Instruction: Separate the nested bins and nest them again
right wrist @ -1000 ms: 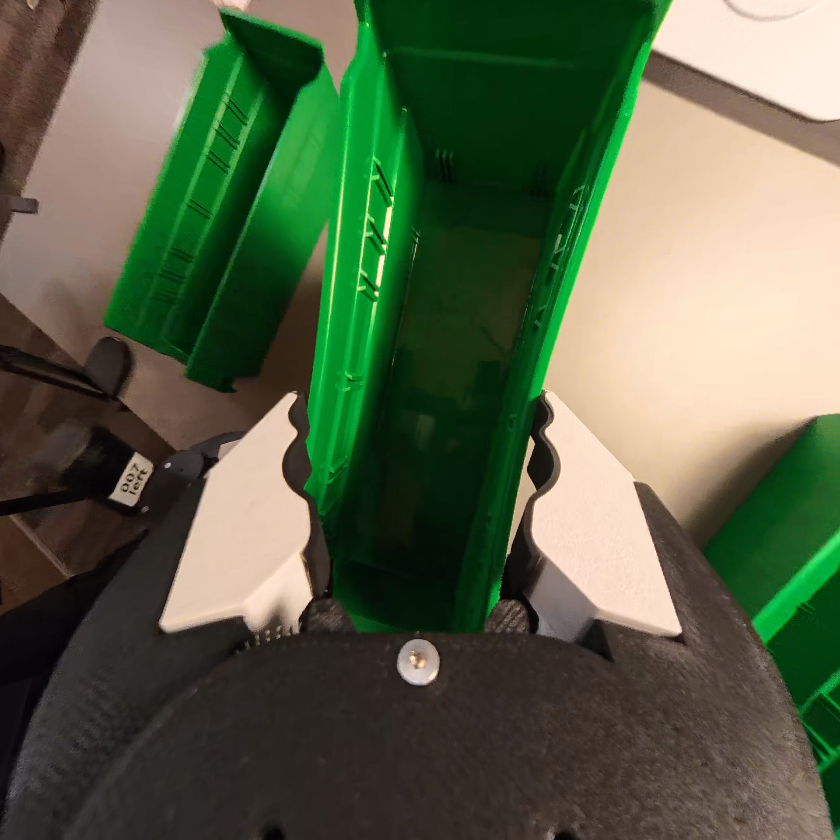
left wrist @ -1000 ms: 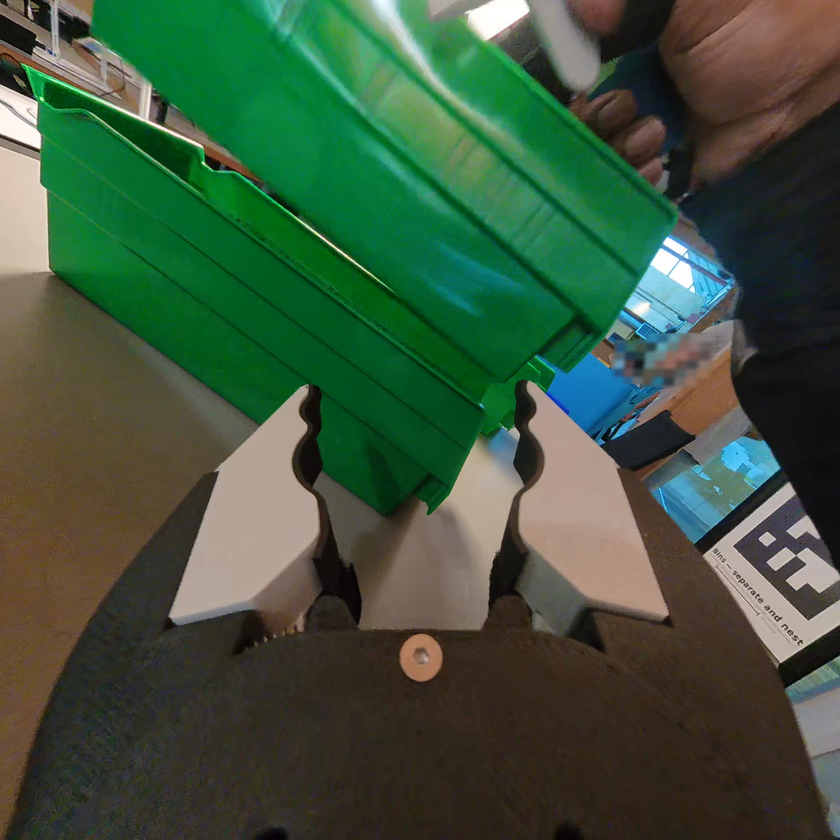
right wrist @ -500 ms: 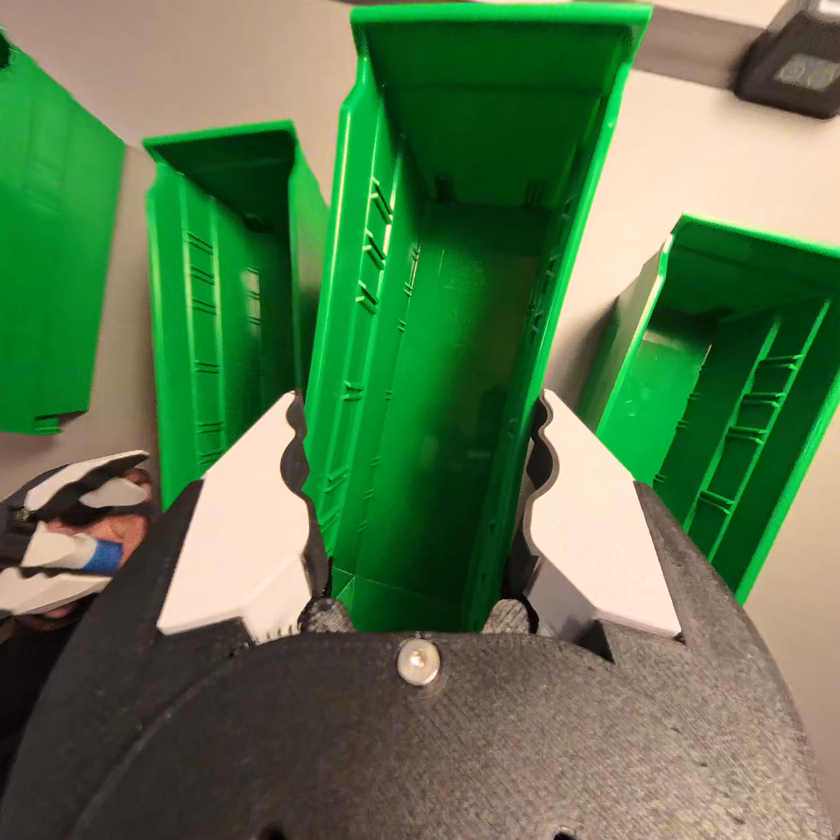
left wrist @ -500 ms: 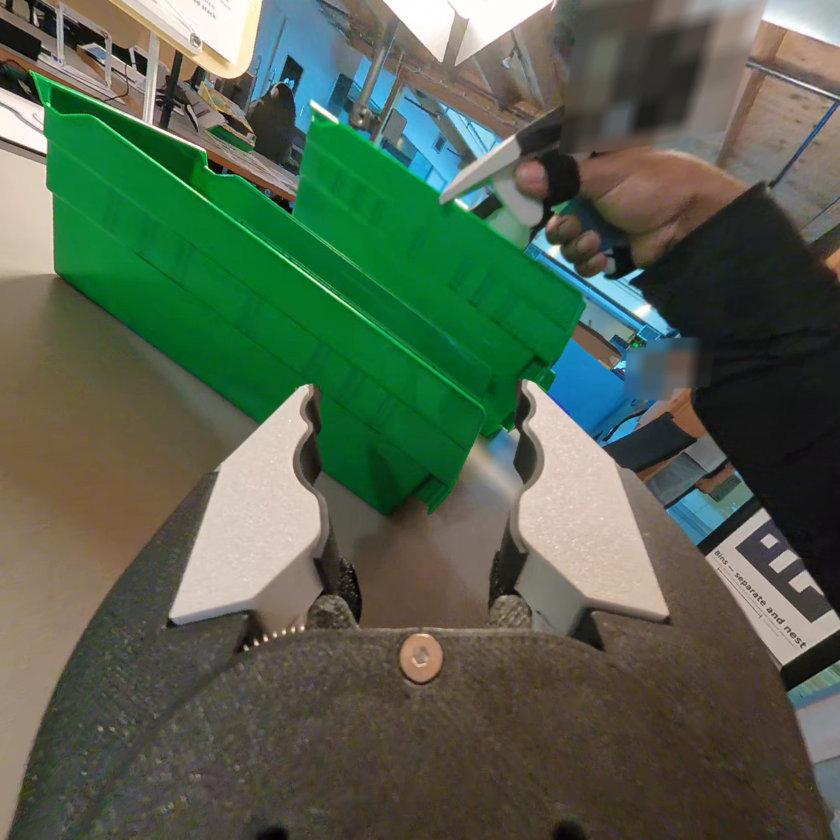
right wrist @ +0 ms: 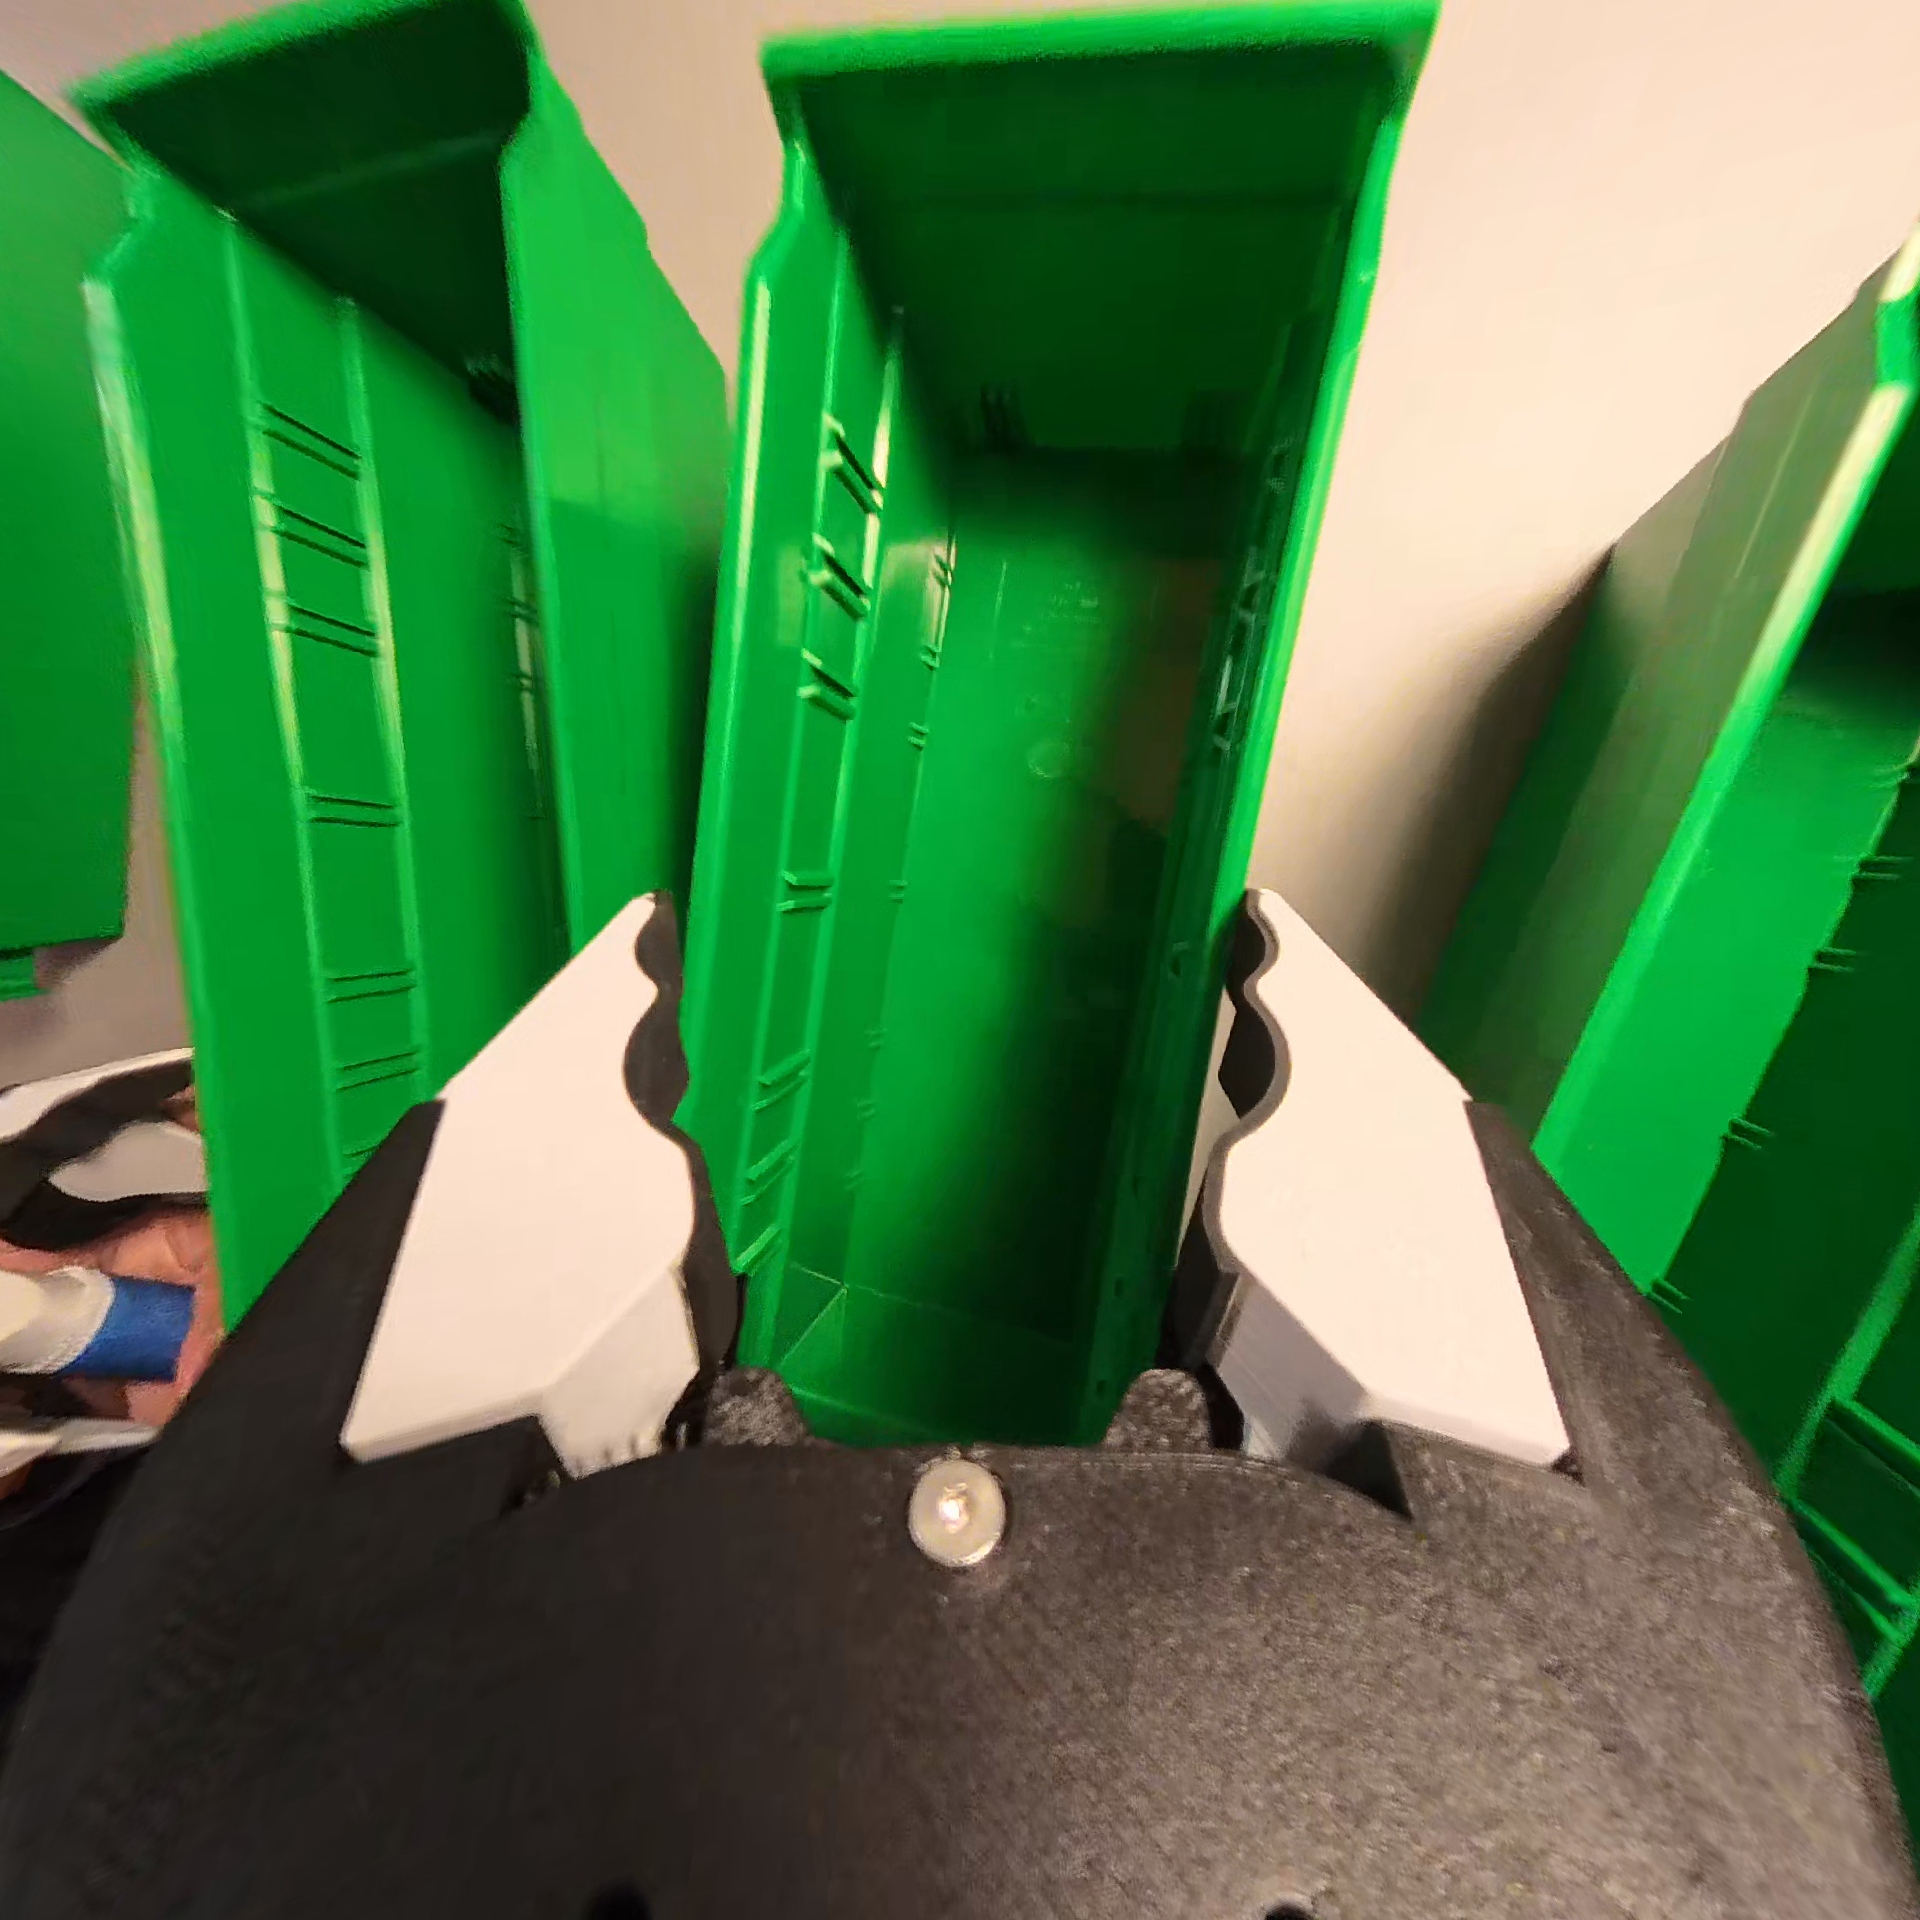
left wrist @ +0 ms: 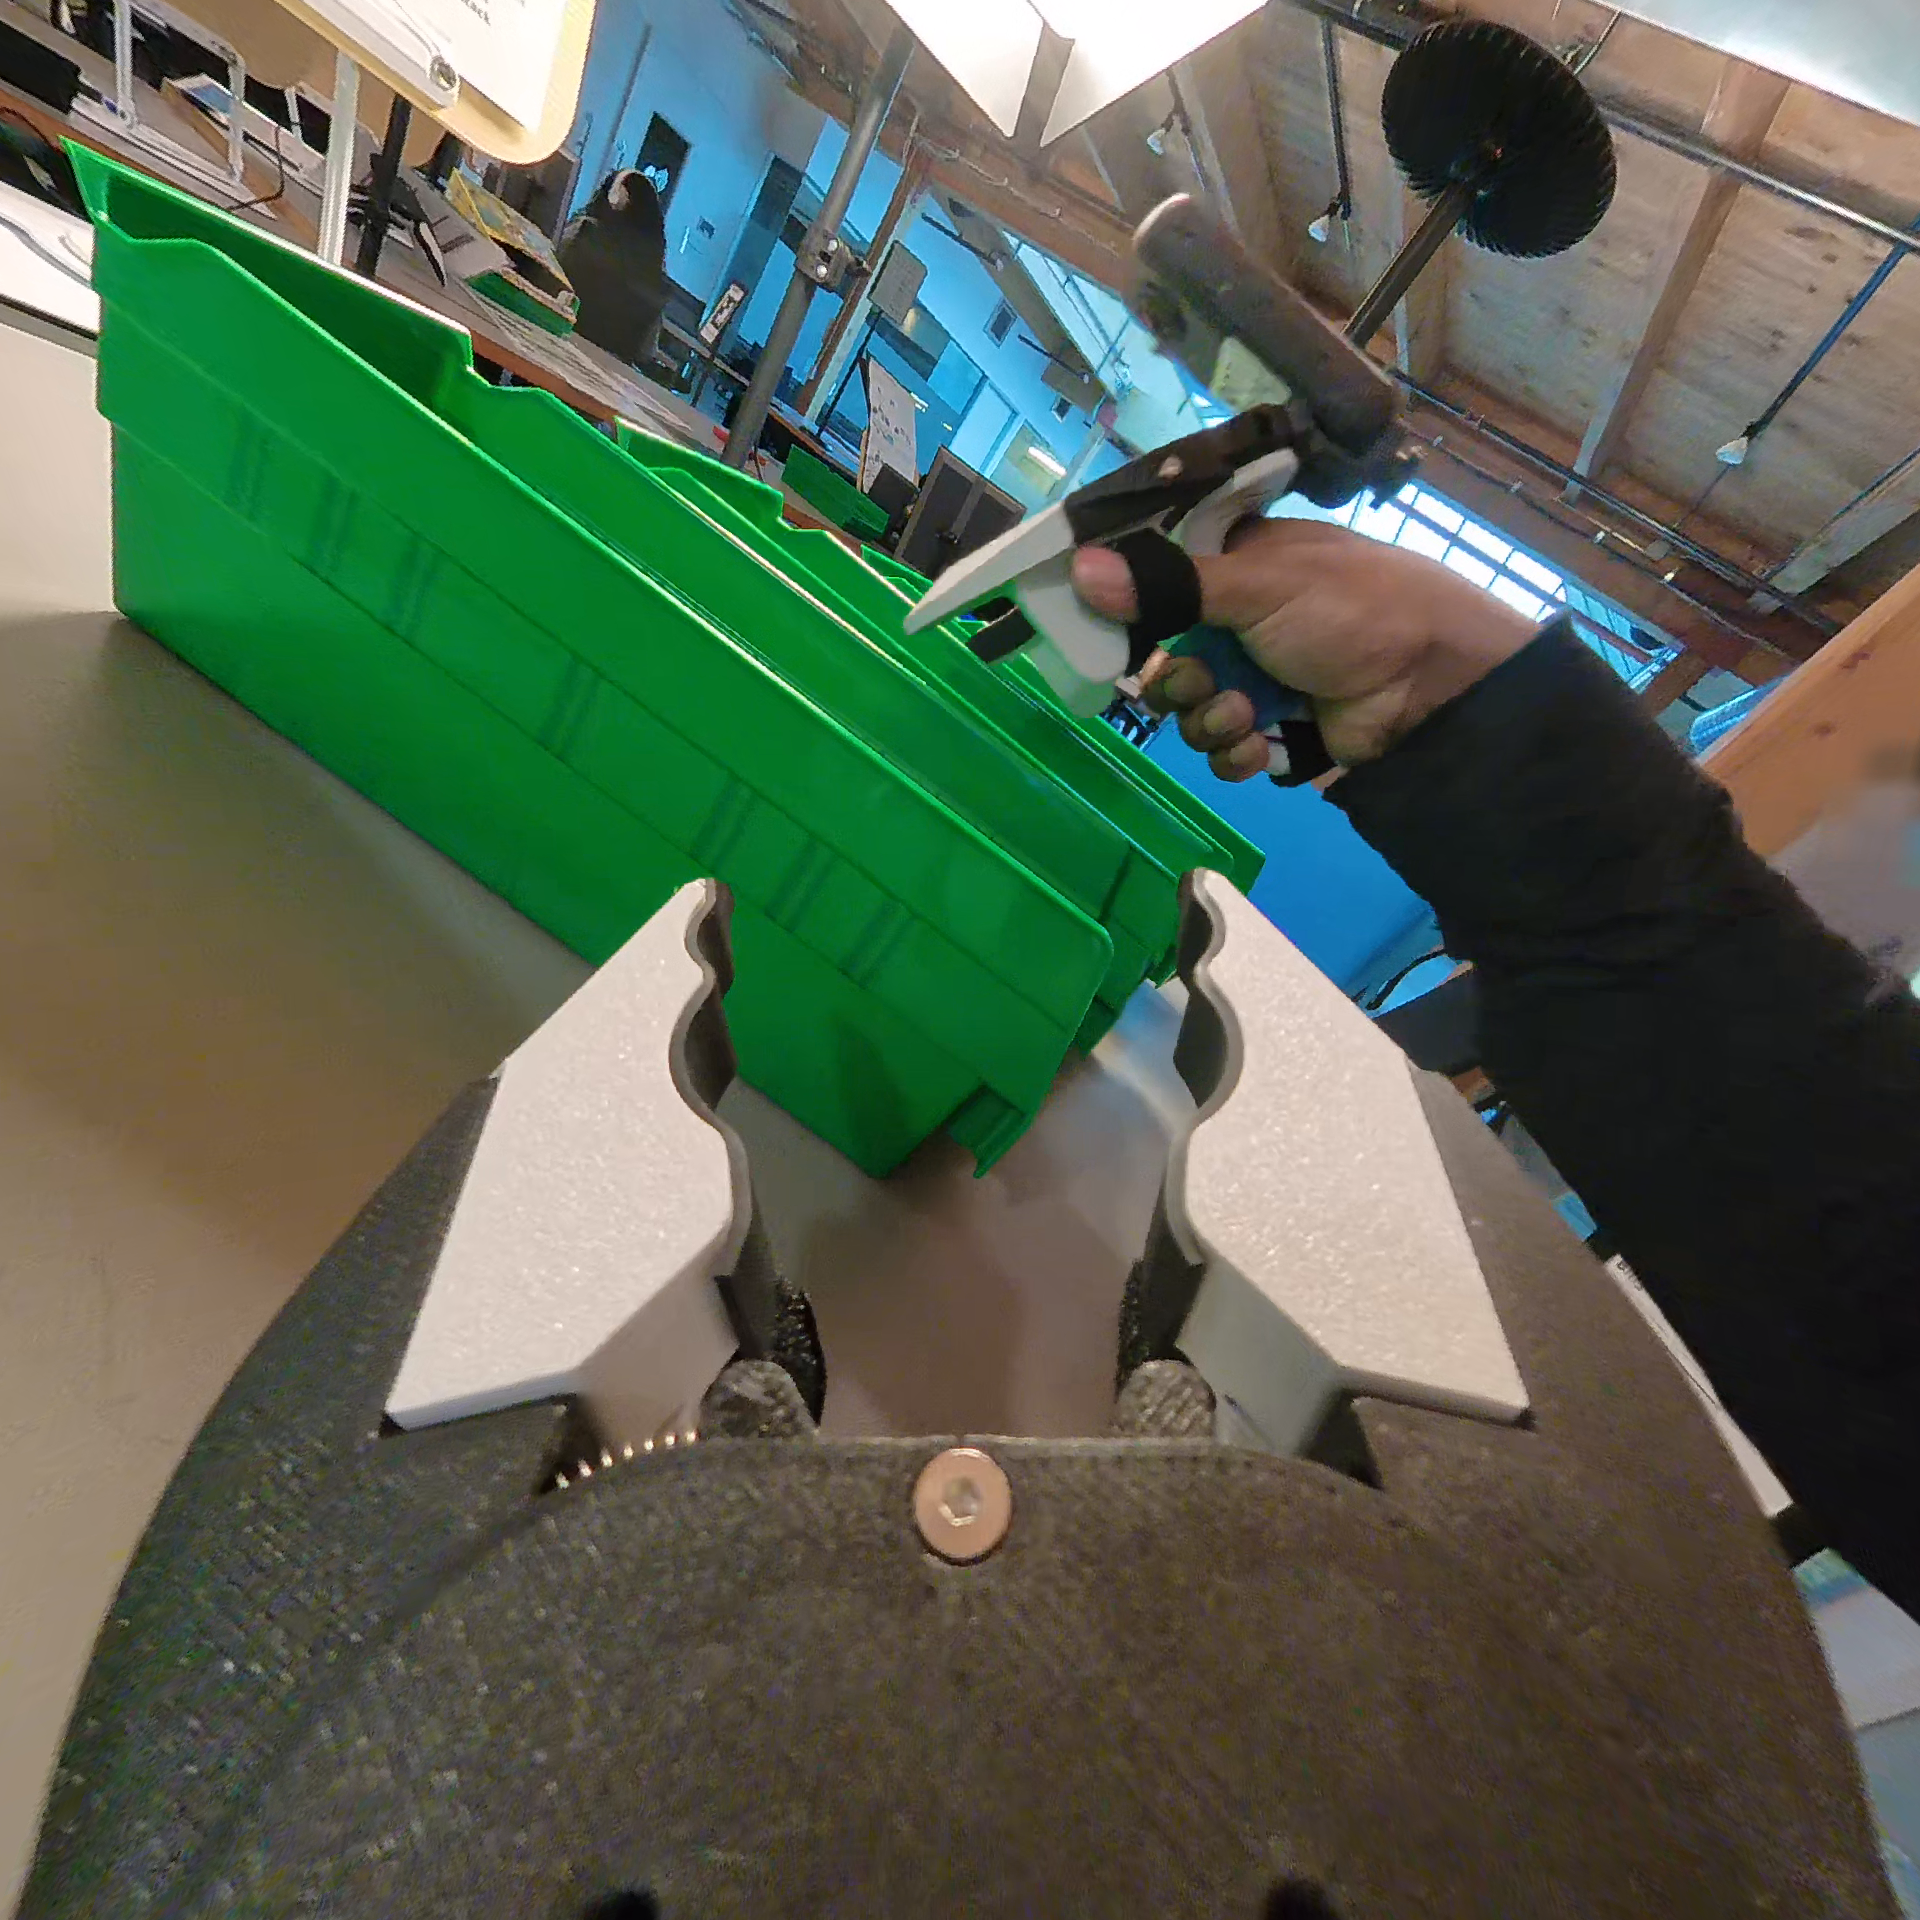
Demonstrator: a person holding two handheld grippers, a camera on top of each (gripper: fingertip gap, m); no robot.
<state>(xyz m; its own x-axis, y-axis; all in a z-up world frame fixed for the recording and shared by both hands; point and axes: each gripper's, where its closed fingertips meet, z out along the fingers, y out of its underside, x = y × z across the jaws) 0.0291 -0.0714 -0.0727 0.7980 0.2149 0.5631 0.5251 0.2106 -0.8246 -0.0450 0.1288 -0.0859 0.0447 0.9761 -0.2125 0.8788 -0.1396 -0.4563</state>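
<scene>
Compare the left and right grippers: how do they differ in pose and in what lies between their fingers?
The left gripper sits low over the table, seeing the nearest bin side-on; the right gripper looks down into an open bin. The left's fingers frame only a bin corner; the right's straddle the bin's width. Both have white fingers spread wide.

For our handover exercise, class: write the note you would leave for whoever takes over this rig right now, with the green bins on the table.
Left gripper: open, holding nothing, low over the table, pointing at the end of the nearest bin.
Right gripper: straddles the middle bin; a gap shows at its right pad, so it does not seem to grip.
Bins: four stand side by side, apart: far-left bin, left bin, middle bin, right bin.
Done: separating, apparently.
Left: nest them again.
</scene>
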